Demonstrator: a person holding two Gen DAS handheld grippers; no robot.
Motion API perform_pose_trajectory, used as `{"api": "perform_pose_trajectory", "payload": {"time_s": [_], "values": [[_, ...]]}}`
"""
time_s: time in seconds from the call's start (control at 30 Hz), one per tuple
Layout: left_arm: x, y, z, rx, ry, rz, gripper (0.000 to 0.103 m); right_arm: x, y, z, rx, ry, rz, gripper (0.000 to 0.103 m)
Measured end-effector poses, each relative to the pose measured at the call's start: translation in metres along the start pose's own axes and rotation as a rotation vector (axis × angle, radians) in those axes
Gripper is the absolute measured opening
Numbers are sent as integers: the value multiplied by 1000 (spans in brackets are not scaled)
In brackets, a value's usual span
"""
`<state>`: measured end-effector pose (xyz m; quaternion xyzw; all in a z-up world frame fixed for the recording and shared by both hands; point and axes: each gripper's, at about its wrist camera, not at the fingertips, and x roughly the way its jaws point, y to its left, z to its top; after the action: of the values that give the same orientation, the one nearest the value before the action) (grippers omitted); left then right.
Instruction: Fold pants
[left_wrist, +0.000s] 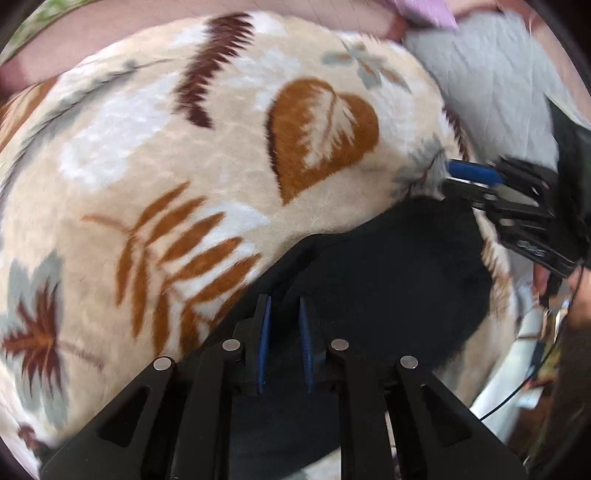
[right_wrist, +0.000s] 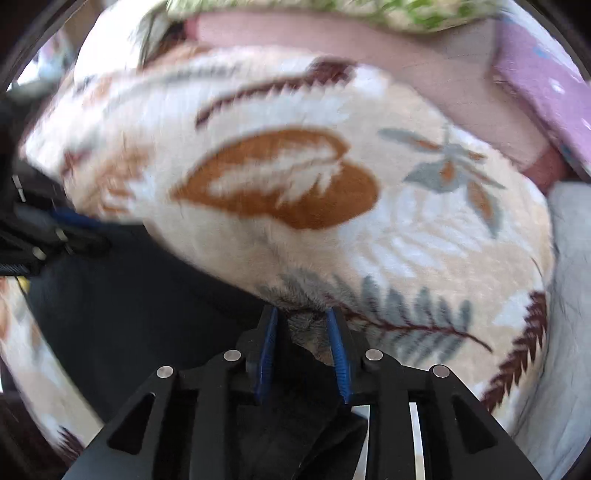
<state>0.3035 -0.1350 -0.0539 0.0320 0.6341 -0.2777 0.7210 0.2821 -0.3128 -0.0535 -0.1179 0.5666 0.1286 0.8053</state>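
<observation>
where plush blanket (left_wrist: 155, 192) bulges, black pants (left_wrist: 388, 266) crumple

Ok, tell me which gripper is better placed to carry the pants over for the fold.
Left, probably. The left gripper is nearly shut over the black pants, with fabric between its pads. The right gripper sits at the pants' edge, jaws wider, with blanket pile between them.

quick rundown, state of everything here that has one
black pants: lying bunched on the blanket, not neatly folded yet
left tool: nearly shut, pads over the pants edge; whether it grips the cloth I cannot tell
right tool: partly open, a fold of blanket and dark cloth between its pads
leaf-print blanket: spread out under the pants
grey cloth: lying flat beside the blanket
</observation>
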Motion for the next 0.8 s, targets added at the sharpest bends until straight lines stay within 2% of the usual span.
{"api": "perform_pose_trajectory", "payload": {"time_s": [0.1, 0.17, 0.2, 0.23, 0.27, 0.4, 0.5, 0.57, 0.7, 0.8], "values": [[-37, 20, -21, -79, -55, 1, 13, -52, -4, -3, 97, -107, 52, 33], [-63, 44, -46, -151, -93, 14, 16, -86, 1, -12, 154, -170, 89, 46], [-74, 55, -60, -182, -107, 28, 26, -99, 8, -17, 181, -196, 94, 51], [-85, 67, -74, -215, -123, 47, 36, -106, 16, -21, 205, -212, 93, 61], [-97, 80, -92, -243, -148, 59, 41, -114, 24, -29, 235, -227, 94, 65], [-128, 133, -164, -334, -177, 97, 41, -127, 53, -55, 309, -254, 133, 63], [-139, 171, -204, -401, -180, 133, 41, -139, 53, -80, 390, -307, 99, 63], [-140, 194, -228, -466, -184, 116, 41, -141, 61, -90, 415, -332, 68, 65], [-130, 223, -258, -581, -175, 20, 41, -129, 120, -85, 280, -325, 34, 65], [-129, 231, -265, -606, -185, -10, 41, -113, 193, -72, 115, -318, 17, 64]]}}
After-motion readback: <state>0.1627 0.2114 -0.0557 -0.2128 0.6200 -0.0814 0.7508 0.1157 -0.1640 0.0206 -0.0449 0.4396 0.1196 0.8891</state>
